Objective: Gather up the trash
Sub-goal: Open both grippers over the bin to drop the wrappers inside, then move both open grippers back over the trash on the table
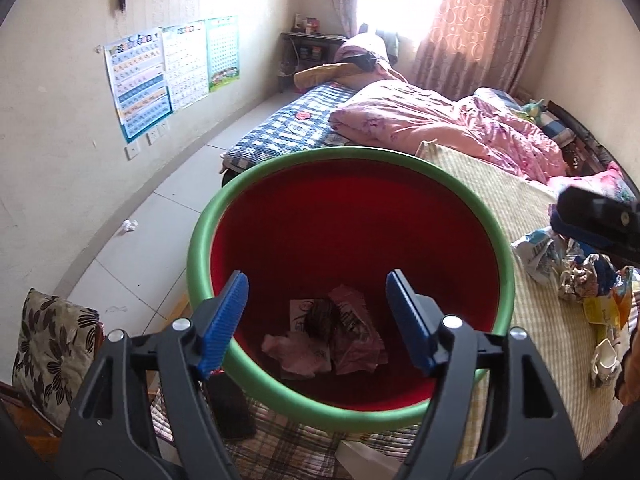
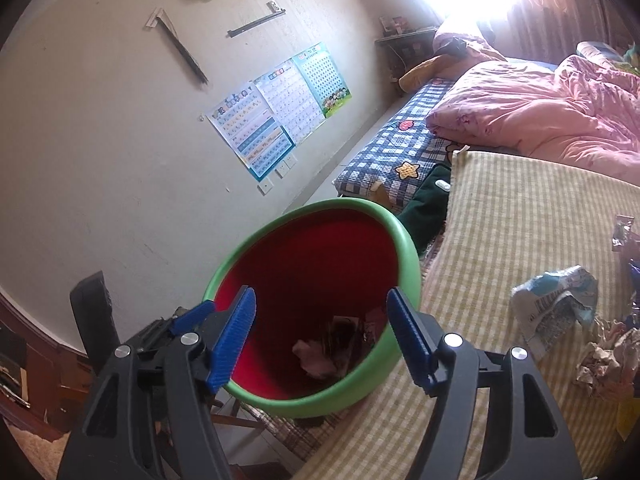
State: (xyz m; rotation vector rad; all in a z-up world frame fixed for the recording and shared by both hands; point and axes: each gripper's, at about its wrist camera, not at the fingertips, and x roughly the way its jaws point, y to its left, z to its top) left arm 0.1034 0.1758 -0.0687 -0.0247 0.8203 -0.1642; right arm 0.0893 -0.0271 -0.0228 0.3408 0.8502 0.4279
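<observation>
A round bin with a green rim (image 1: 199, 248) and a red inside stands at the edge of the bed. Crumpled pink papers and a dark wad (image 1: 328, 340) lie on its bottom, and the same trash (image 2: 320, 356) shows in the right wrist view past the bin's rim (image 2: 408, 256). My left gripper (image 1: 317, 280) hangs open over the bin's mouth with nothing between its blue pads. My right gripper (image 2: 322, 292) is also open and bare above the bin's near rim. Loose trash lies on the striped cover to the right: a blue-white wrapper (image 2: 556, 304) and crumpled paper (image 2: 604, 360).
A pink quilt (image 1: 420, 120) and a checkered blanket (image 1: 288, 128) cover the far part of the bed. A paper ball (image 1: 129, 225) lies on the tiled floor by the wall. A dark phone (image 1: 230, 408) sits below the bin and a flowered cushion (image 1: 52, 344) at left.
</observation>
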